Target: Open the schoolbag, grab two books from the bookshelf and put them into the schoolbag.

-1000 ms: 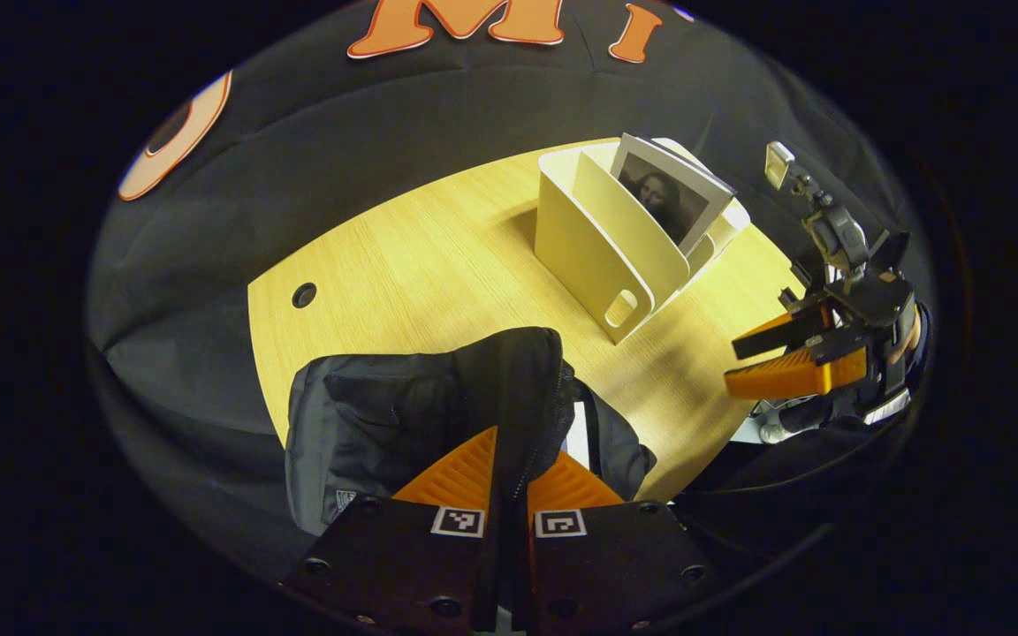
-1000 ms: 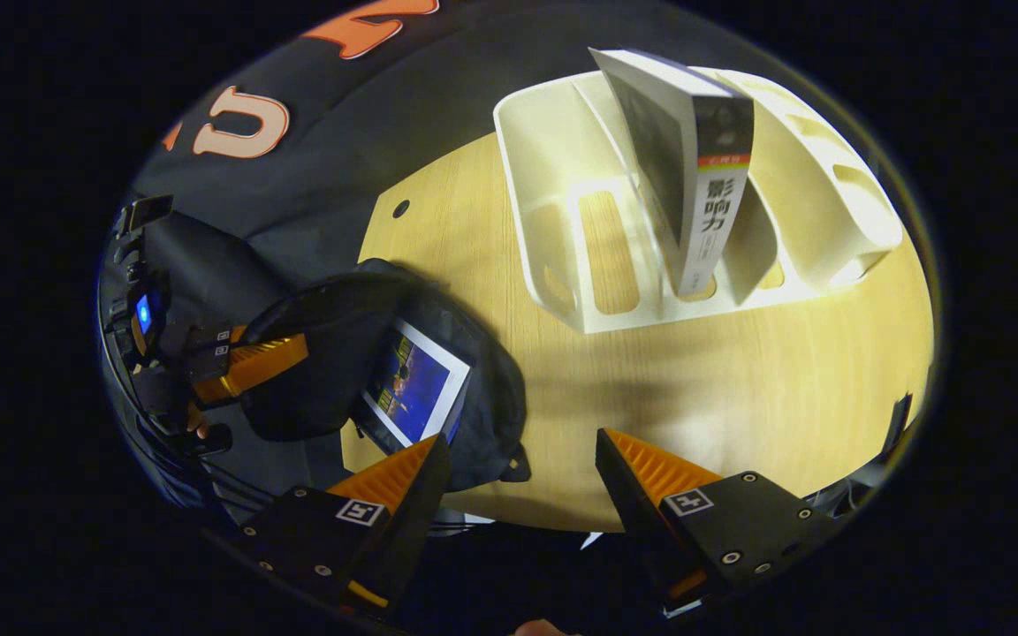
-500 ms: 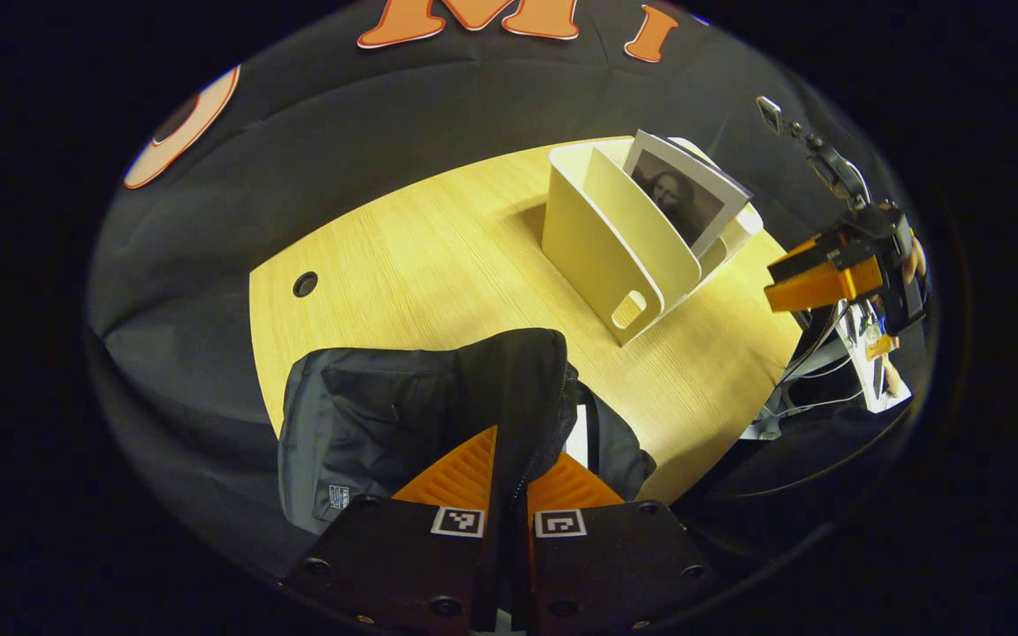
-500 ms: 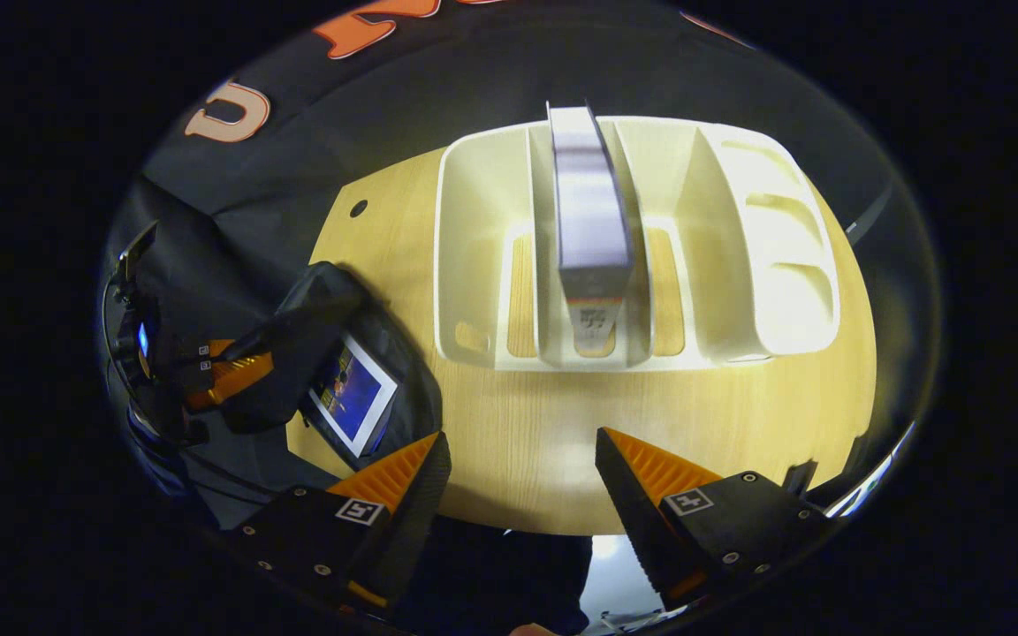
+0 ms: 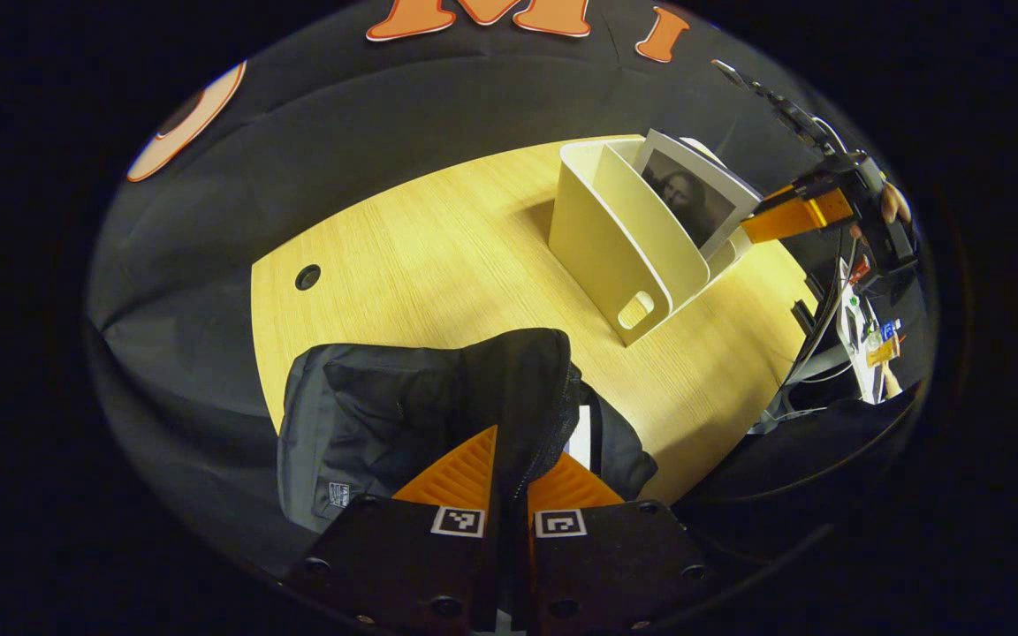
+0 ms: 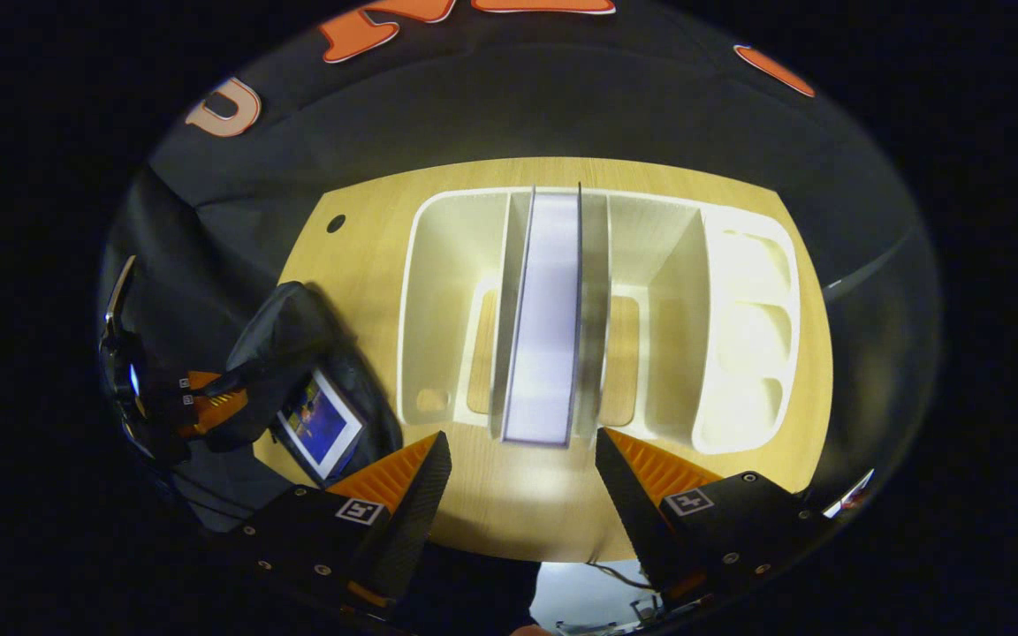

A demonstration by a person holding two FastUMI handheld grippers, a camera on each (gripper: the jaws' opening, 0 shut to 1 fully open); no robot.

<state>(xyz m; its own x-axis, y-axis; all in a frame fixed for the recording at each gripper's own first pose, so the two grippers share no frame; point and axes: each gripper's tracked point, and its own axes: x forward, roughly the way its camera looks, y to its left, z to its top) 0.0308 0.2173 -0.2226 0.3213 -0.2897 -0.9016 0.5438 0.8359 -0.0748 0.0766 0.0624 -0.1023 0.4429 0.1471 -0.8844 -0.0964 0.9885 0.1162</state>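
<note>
Holding the schoolbag (image 5: pixel 403 406) open at the left of the table (image 5: pixel 438 256), the left gripper (image 5: pixel 509 468) has its jaws clamped together on the raised black flap of the bag's mouth, and in the right gripper view a first book (image 6: pixel 319 424) with a blue cover already lies inside that opening. Moving rightward, the white bookshelf (image 6: pixel 438 291) stands near the middle of the table with several slots, and the second book (image 6: pixel 549 318) stands upright in one of its middle slots, its page edge facing the camera. Farther right, the right gripper (image 6: pixel 518 459) hovers just in front of that book with its jaws spread wide, one finger to each side of the book's near edge and neither touching it. I judge the step in hand to be fetching the second book. The next move calls for easing forward so the fingers straddle the book squarely, closing on both covers, and lifting it clear of the dividers without tipping the shelf.
</note>
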